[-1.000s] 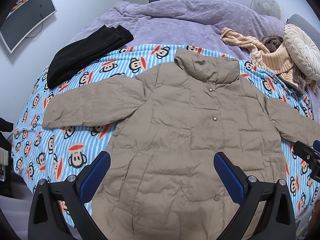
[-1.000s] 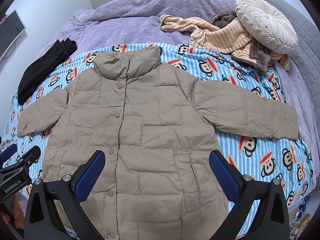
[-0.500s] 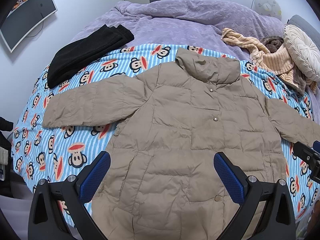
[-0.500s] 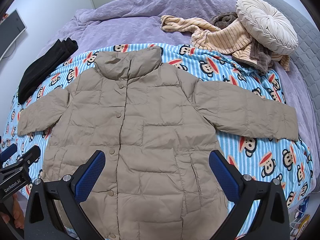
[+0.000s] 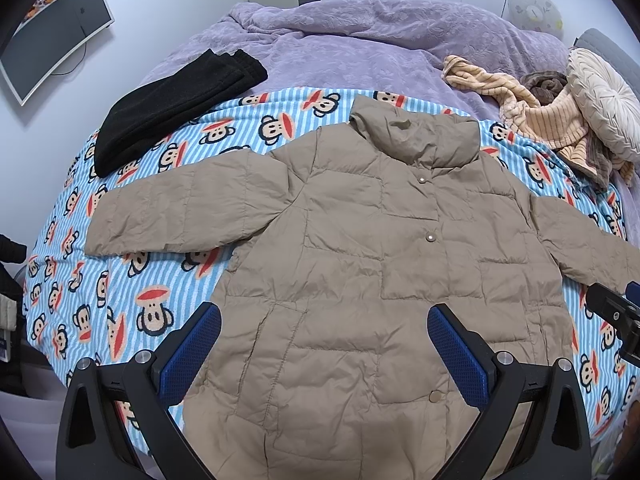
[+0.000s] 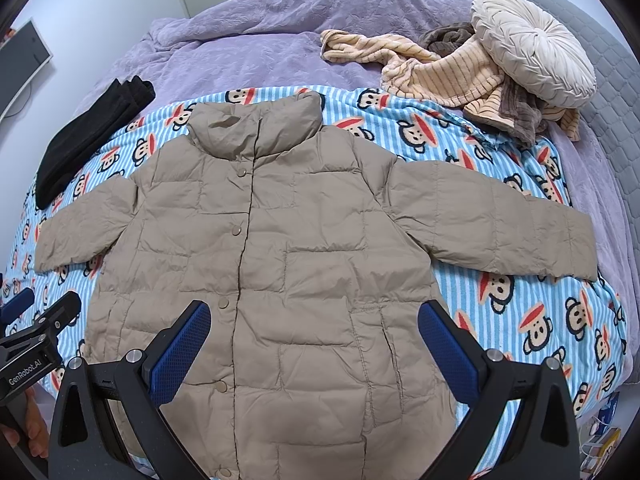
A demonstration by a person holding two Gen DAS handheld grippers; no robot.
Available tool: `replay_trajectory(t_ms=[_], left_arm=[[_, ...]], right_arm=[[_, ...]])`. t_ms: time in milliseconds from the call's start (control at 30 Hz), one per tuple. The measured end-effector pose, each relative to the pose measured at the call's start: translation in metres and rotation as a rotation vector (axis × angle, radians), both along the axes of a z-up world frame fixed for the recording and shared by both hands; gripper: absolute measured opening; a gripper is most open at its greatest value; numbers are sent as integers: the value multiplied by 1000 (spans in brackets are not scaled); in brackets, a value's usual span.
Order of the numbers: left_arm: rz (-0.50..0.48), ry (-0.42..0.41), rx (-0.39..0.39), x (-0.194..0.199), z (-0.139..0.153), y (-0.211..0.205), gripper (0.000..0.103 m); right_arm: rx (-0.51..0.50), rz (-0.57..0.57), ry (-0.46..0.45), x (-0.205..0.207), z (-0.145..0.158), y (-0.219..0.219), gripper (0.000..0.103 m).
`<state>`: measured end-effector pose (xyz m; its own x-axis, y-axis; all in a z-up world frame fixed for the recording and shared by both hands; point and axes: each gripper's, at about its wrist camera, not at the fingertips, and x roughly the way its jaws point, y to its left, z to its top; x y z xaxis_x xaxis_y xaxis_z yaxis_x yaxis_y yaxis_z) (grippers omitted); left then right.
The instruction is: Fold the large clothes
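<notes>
A tan puffer jacket (image 5: 360, 264) lies flat and buttoned, front up, both sleeves spread out, on a blue striped monkey-print blanket (image 5: 132, 304). It also shows in the right wrist view (image 6: 288, 264). My left gripper (image 5: 324, 344) is open and empty, hovering above the jacket's lower left part. My right gripper (image 6: 314, 340) is open and empty above the jacket's lower middle. The left gripper also shows at the left edge of the right wrist view (image 6: 38, 320).
A folded black garment (image 5: 168, 108) lies on the bed at the far left. A striped beige garment (image 6: 440, 68) and a round cream cushion (image 6: 532, 48) sit at the far right. A purple duvet (image 5: 360, 40) covers the back. A monitor (image 5: 52, 32) hangs on the left wall.
</notes>
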<state>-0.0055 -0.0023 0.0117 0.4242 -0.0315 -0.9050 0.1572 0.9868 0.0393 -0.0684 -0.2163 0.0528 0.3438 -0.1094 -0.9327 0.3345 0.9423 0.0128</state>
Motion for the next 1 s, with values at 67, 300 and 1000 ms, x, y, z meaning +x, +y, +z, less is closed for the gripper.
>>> replay_trajectory(t_ms=[67, 300, 1000], left_arm=[[0, -1, 1, 0, 0, 0, 103], [0, -1, 1, 1, 0, 0, 103], [-3, 9, -3, -6, -2, 5, 103]], right_arm=[[0, 0, 0, 0, 0, 0, 103], [1, 0, 0, 0, 0, 0, 103], [4, -1, 5, 3, -2, -3, 103]])
